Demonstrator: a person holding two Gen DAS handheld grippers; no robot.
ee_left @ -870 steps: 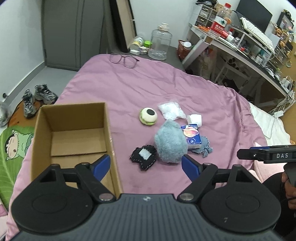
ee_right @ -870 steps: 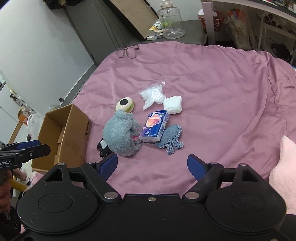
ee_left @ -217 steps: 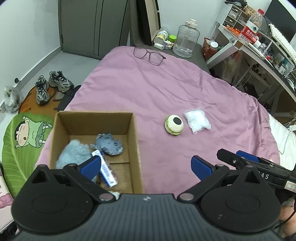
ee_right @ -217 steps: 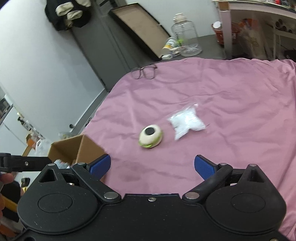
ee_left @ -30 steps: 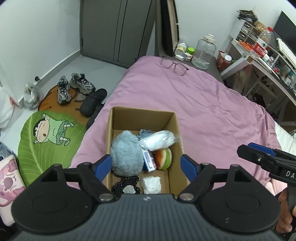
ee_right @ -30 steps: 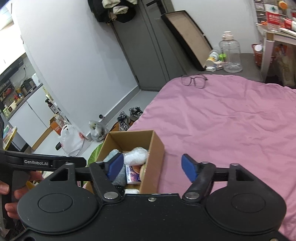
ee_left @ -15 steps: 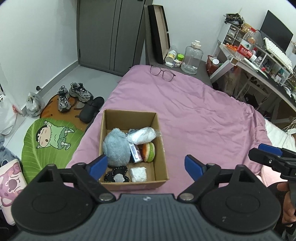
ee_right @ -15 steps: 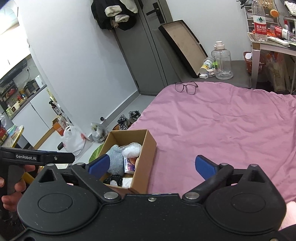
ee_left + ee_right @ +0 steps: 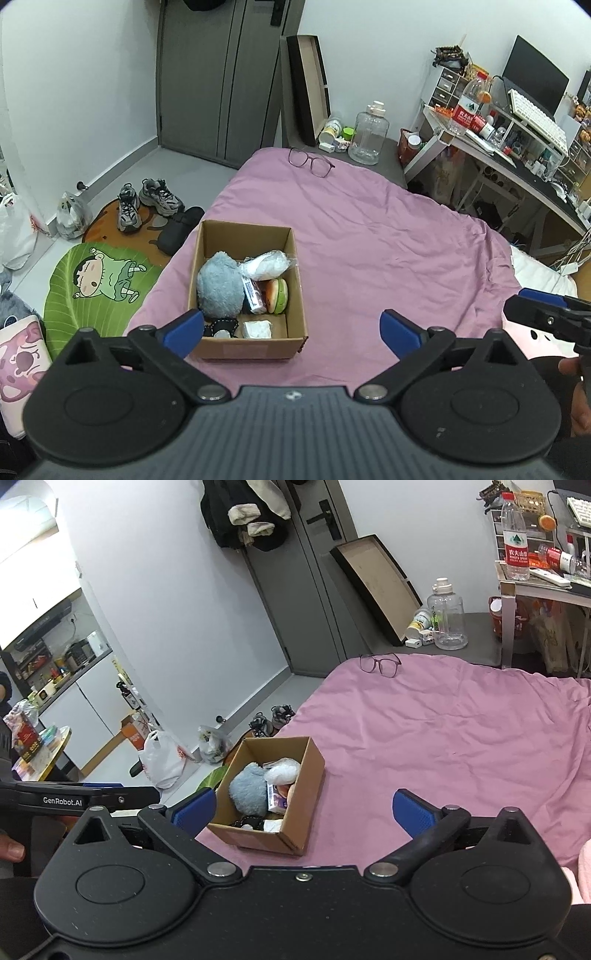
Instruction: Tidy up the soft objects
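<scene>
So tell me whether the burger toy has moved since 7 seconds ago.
Yes. The burger toy left the open pink bedspread and now sits inside the cardboard box.

Both wrist views bright, evenly lit; soft diffuse room light, source not seen. Strong fisheye bend noted at edges: door (image 9: 236, 74) and walls curved, corners vignetted to black. Brightest patch top-left of right view, washed out. Faint soft shadow seen under cardboard box (image 9: 247, 349) on pink bedspread (image 9: 388, 251) ahead of left gripper (image 9: 291, 328). Dull sheen on gripper body. Centre sharp; no motion blur; slight softness toward rims.
</scene>
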